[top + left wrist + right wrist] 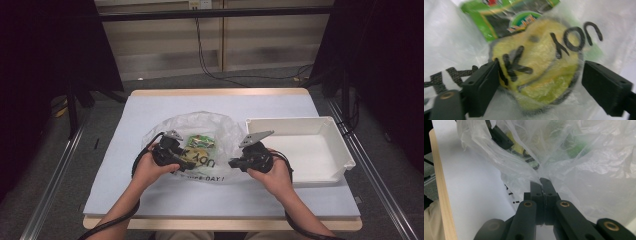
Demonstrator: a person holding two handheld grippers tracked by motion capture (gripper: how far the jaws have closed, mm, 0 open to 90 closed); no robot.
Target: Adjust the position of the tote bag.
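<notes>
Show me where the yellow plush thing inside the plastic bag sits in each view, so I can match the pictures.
High view: the yellow plush lies mid-table inside the plastic bag, just right of the left hand-held gripper.
Left gripper view: centre, between the open jaws, behind the film.
Right gripper view: upper left, a yellow patch through the film.
Shared landmark: the bag's black lettering.

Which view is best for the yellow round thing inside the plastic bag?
Left gripper view: the yellow round thing sits large between that gripper's open fingers, seen through the plastic bag. High view shows it small, partly behind the left gripper. Right gripper view shows a sliver.
</notes>
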